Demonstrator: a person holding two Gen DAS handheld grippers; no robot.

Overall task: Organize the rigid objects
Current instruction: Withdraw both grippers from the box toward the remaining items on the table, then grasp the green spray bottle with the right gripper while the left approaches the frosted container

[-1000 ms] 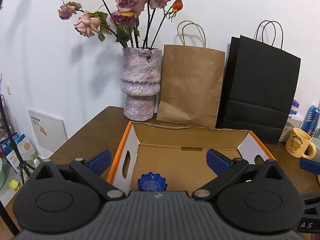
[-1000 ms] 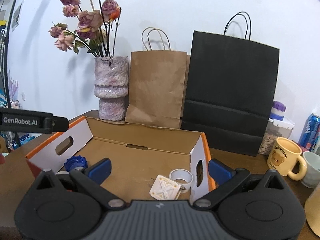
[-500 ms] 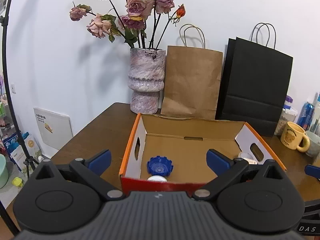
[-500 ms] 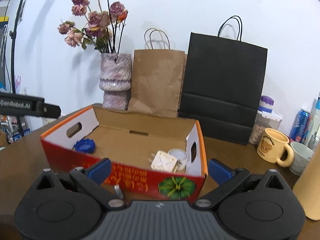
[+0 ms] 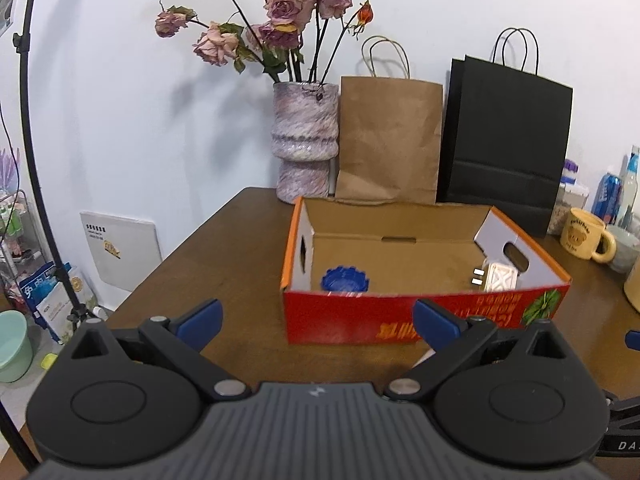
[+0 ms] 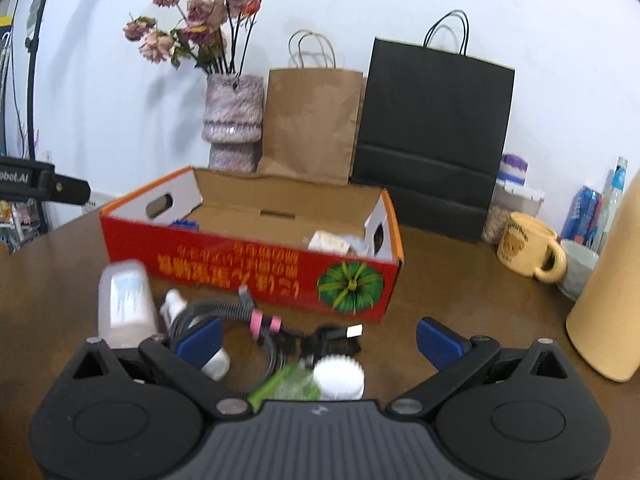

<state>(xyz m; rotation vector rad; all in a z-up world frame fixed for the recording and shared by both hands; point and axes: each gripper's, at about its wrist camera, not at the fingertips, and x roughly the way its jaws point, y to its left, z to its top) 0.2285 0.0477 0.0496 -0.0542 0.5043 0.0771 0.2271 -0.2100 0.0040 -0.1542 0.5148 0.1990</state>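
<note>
Table (image 5: 224, 280) carries red box (image 5: 400, 320), long axis left-right.

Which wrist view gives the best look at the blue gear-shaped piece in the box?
The left wrist view: the blue gear-shaped piece lies open to view on the box floor. In the right wrist view only its blurred top edge clears the front wall.
</note>
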